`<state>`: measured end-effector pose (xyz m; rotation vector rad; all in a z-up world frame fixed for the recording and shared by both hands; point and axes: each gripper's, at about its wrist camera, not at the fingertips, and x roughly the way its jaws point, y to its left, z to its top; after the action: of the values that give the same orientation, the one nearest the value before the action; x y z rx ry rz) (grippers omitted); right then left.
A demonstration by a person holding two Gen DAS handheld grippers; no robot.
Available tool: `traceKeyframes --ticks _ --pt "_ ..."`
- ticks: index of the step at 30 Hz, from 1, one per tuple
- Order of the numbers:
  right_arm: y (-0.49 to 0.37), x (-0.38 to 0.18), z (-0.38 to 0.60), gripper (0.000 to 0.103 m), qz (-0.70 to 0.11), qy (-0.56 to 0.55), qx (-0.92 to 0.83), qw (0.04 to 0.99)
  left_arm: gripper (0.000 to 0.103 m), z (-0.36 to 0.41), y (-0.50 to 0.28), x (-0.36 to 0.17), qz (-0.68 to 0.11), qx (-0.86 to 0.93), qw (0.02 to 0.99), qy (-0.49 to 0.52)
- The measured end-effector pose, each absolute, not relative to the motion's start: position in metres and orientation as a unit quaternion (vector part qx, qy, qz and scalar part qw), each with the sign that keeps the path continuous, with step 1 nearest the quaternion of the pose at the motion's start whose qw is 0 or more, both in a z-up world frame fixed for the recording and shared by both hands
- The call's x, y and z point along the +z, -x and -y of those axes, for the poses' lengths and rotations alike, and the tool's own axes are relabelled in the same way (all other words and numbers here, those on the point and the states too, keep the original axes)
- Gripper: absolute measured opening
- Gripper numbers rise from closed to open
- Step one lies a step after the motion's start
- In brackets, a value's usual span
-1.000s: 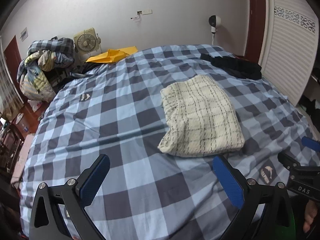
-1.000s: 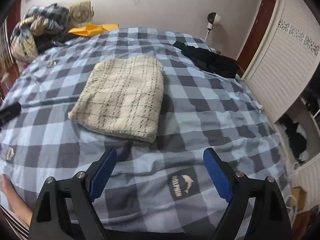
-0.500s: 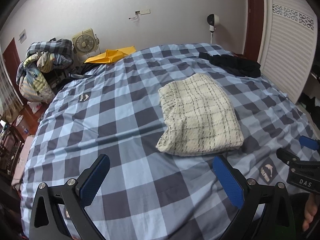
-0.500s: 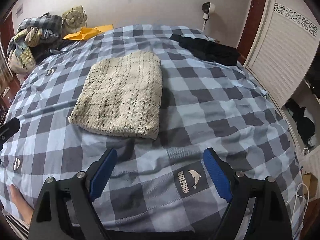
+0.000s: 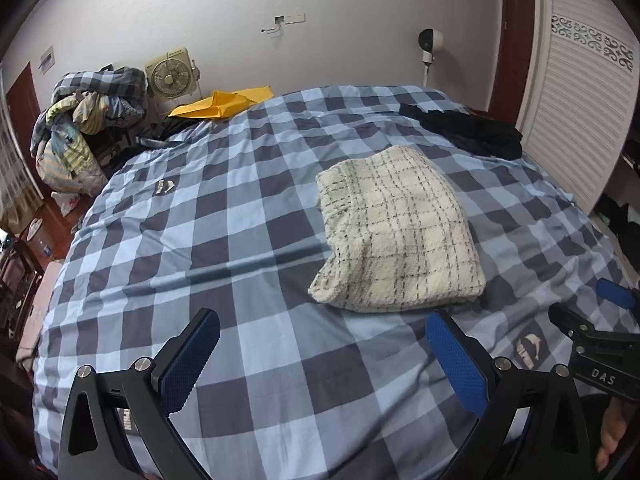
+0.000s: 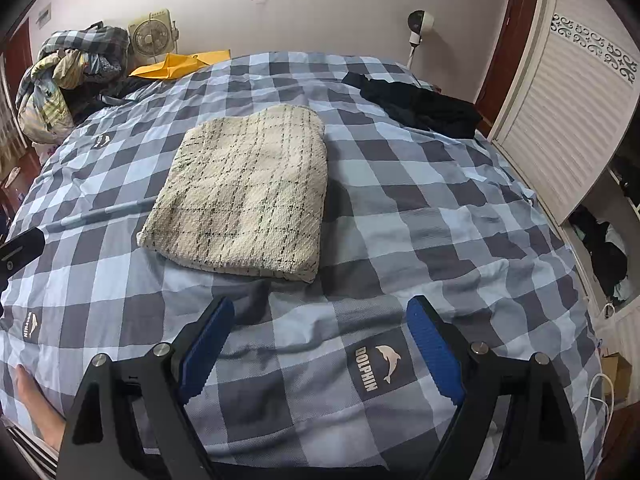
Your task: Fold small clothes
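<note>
Left tool (image 5: pixel 320 356): spread wide, empty, blue ribbed pads, held over the near edge of the bed.
Right tool (image 6: pixel 320 340): spread wide, empty, above the dolphin logo patch (image 6: pixel 378 364).
Folded garment (image 6: pixel 244 192): cream knit with thin dark grid lines, thick and nubbly, a neat rectangular stack lying flat mid-bed, just beyond both tools, touching neither.
Bed cover (image 6: pixel 440 216): smooth blue-and-grey checked cotton, lightly creased, soft underneath.
Black clothes (image 6: pixel 420 106): limp dark heap, far right, well apart from the cream stack.
Yellow cloth (image 5: pixel 224 104): flat, far left by the small fan (image 5: pixel 170 76).
Laundry pile (image 5: pixel 80 136): bundled mixed fabrics, far left.
Task stage: cream piece likely finished; black heap probably next.
Risk, snag: loose knit apt to catch on ribbed pads if brushed in reaching across, undoing the fold.
Risk, drag: cover wrinkles likely to shift the stack.
Risk, grip: black fabric limp, several layers easily pinched together.
</note>
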<state>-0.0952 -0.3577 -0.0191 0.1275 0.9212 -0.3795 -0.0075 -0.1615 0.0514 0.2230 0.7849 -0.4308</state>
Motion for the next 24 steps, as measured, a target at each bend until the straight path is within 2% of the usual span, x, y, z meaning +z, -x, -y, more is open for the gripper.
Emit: traceKeyframes --ticks 24 --pt "0.0949 -0.0195 0.3566 0.086 -0.443 -0.061 -0.183 0.875 0.103 0.1665 0.013 0.0534 -0.373 -0.218 0.892 -0.134"
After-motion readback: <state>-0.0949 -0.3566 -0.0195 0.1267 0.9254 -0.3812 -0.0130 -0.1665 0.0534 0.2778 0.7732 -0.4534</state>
